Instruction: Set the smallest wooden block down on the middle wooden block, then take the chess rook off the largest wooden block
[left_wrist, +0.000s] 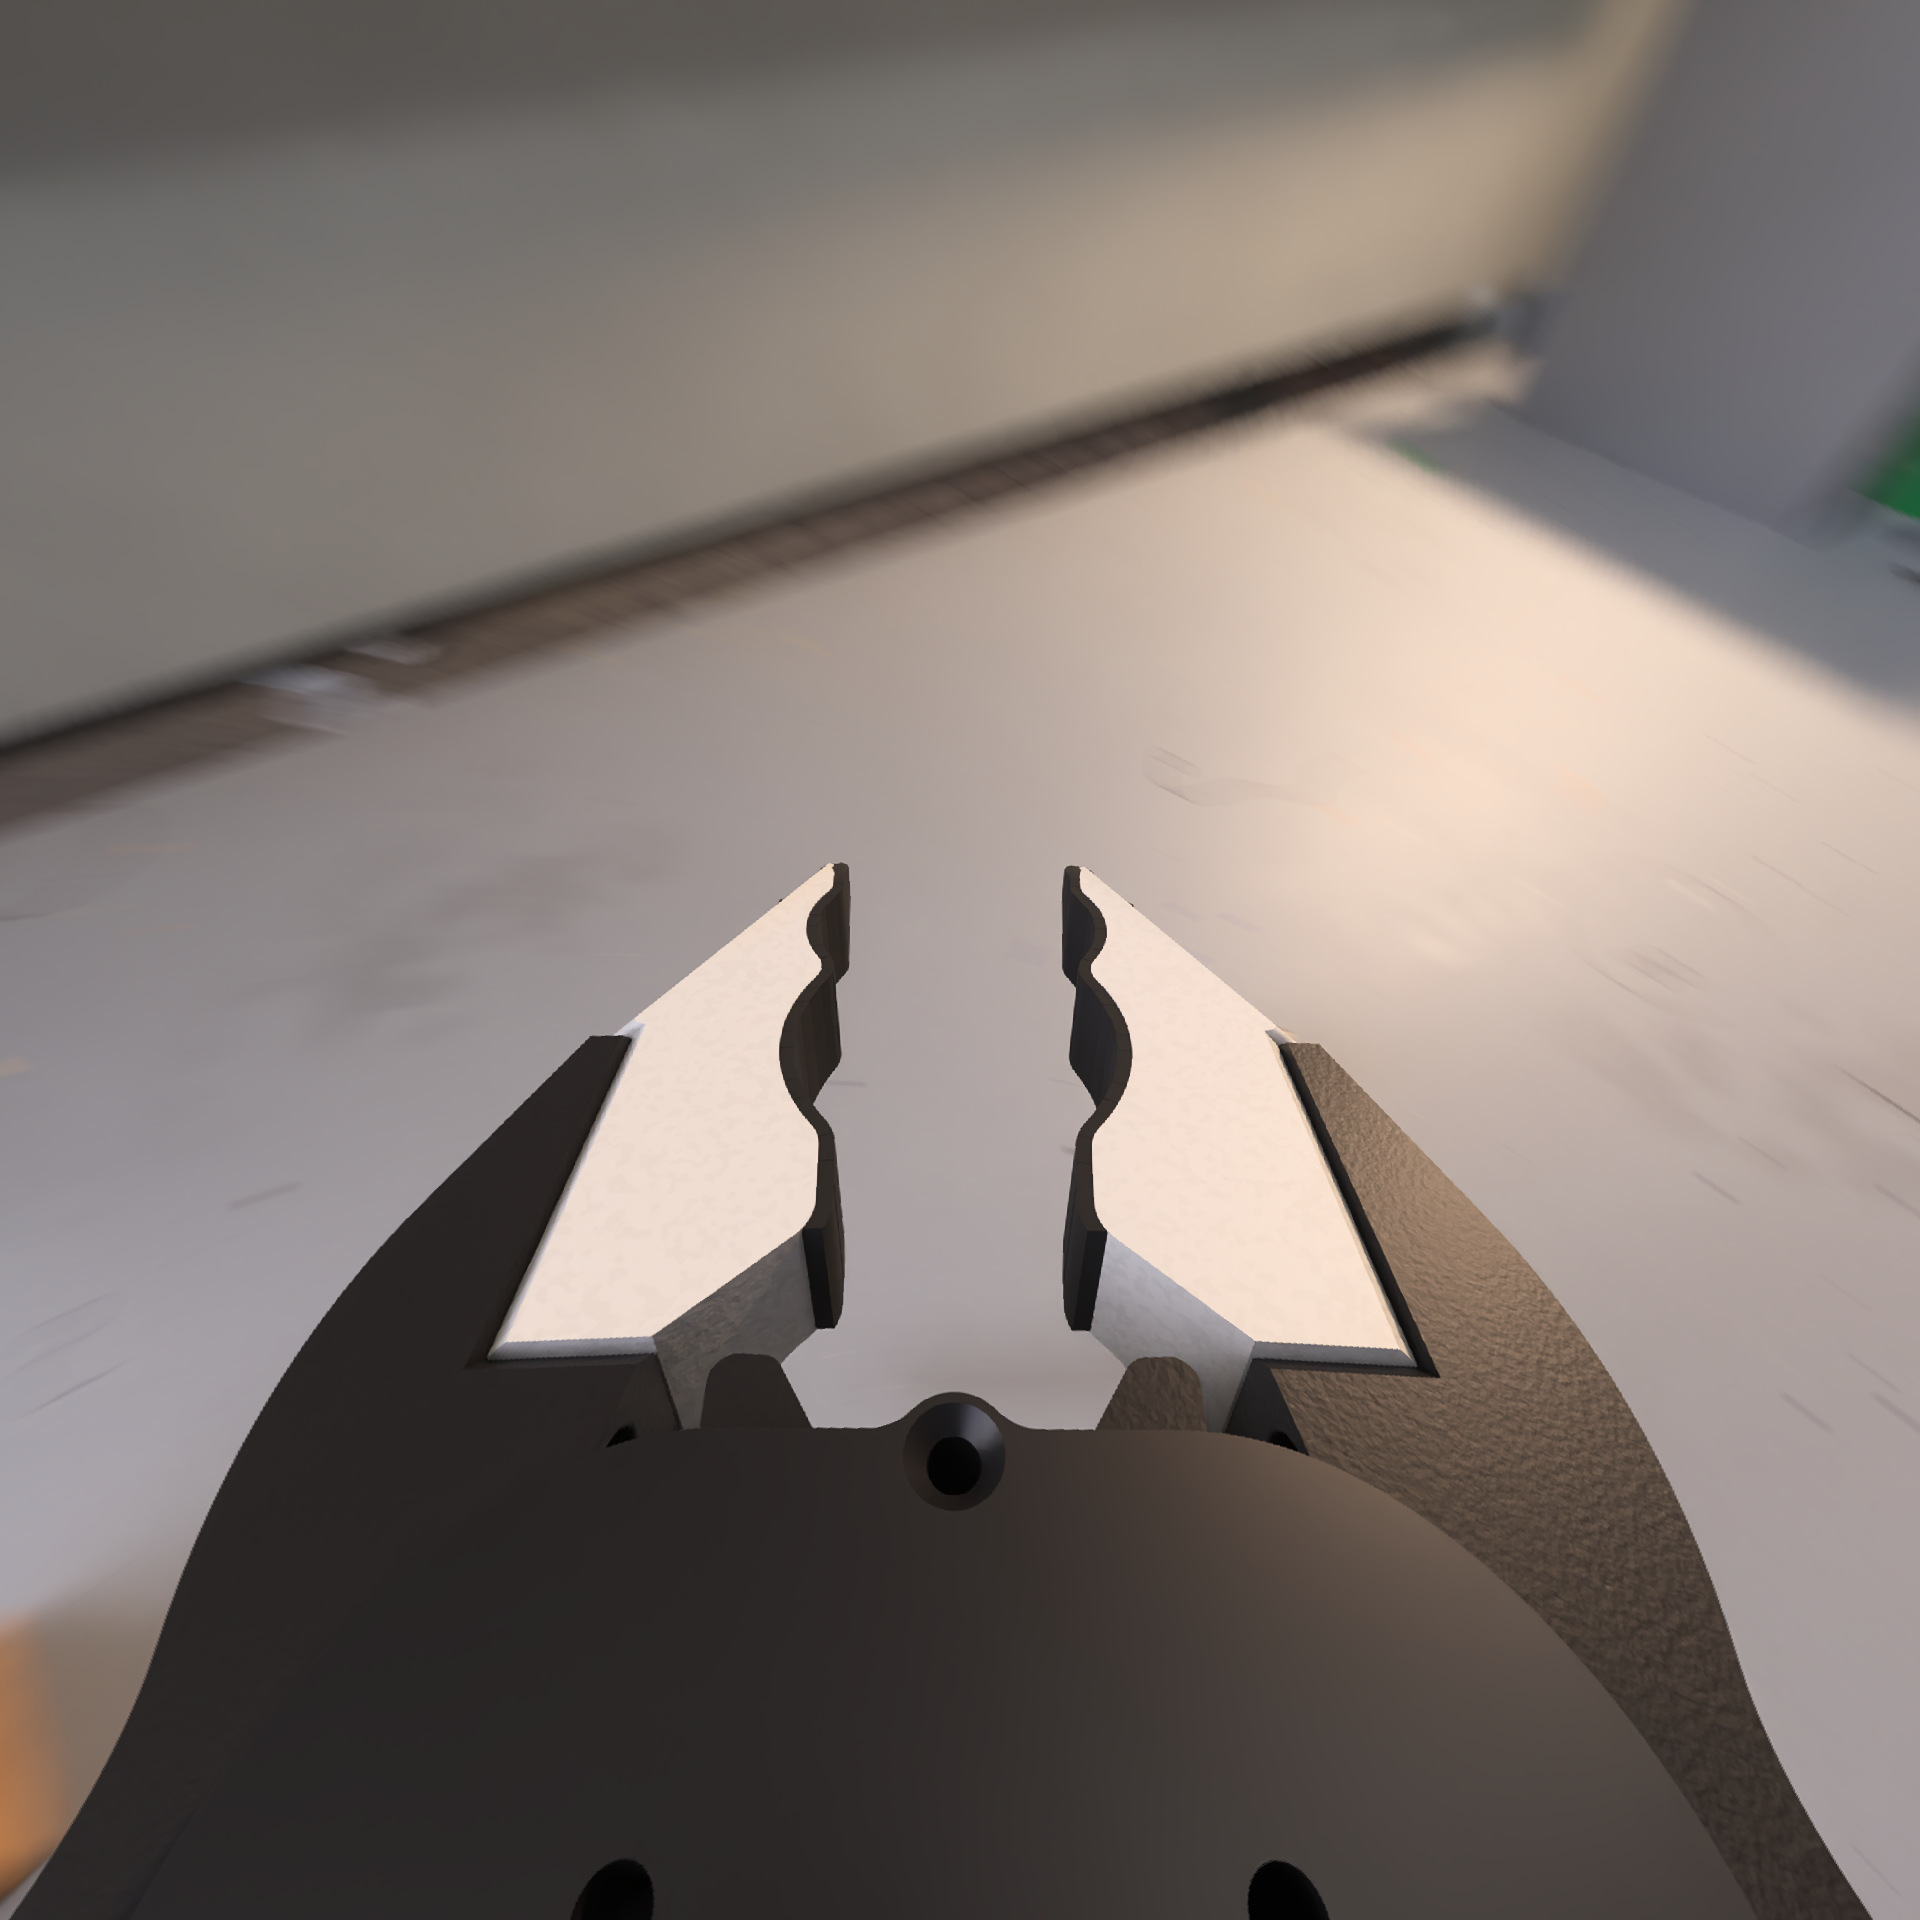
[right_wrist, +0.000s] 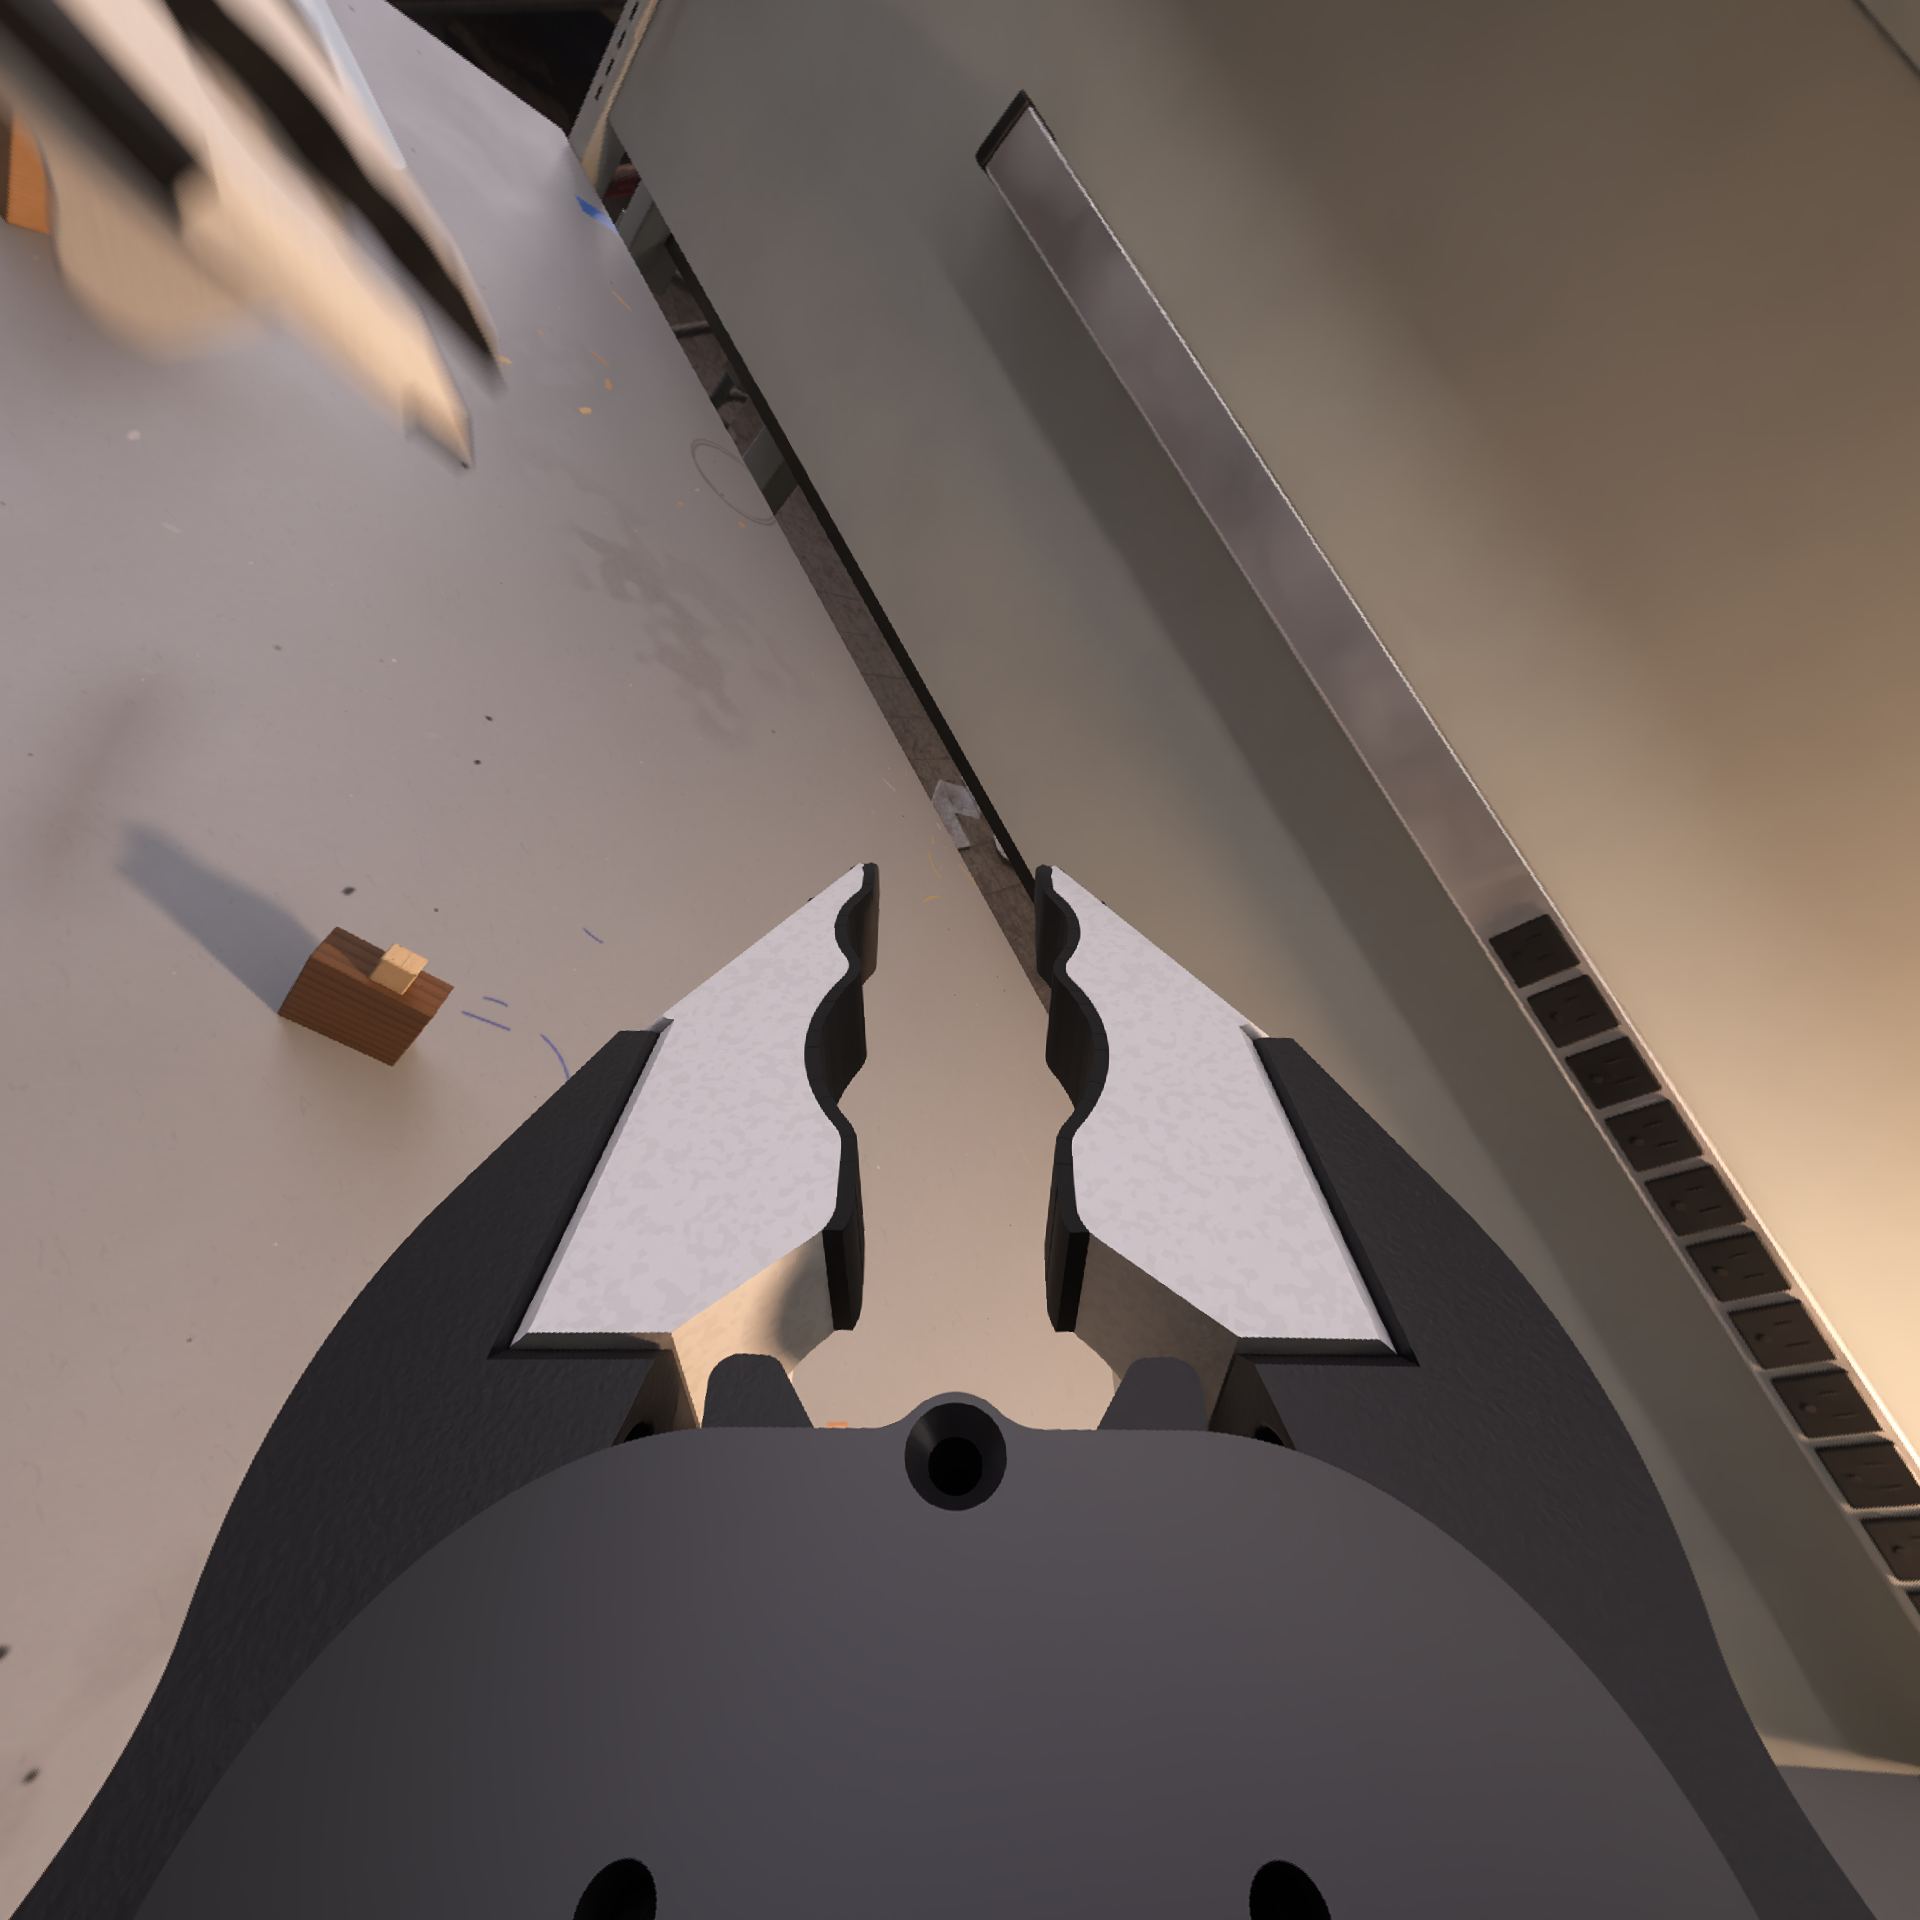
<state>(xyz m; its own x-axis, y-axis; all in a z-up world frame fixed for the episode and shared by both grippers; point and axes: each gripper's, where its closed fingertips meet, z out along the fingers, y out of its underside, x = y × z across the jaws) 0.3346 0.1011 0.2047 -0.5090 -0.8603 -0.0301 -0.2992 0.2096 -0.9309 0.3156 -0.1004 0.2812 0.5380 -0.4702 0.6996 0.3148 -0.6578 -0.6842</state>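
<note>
In the right wrist view a dark brown wooden block (right_wrist: 358, 1000) lies on the pale table, with the small light wooden block (right_wrist: 400, 968) resting on its top. My right gripper (right_wrist: 956, 878) is open and empty, high above the table's far edge, to the right of these blocks. The other gripper (right_wrist: 312, 249) shows blurred at the upper left, with an orange-brown wooden block (right_wrist: 23, 187) partly hidden behind it. In the left wrist view my left gripper (left_wrist: 956, 878) is open and empty over bare table; an orange blur (left_wrist: 21, 1704) sits at the lower left edge. No chess rook shows.
The pale table (right_wrist: 312, 675) ends at a dark gap (right_wrist: 883, 644) before a grey wall with a metal strip (right_wrist: 1299, 540). In the left wrist view the table (left_wrist: 1247, 675) runs to a wall, with a green object (left_wrist: 1886, 488) at far right.
</note>
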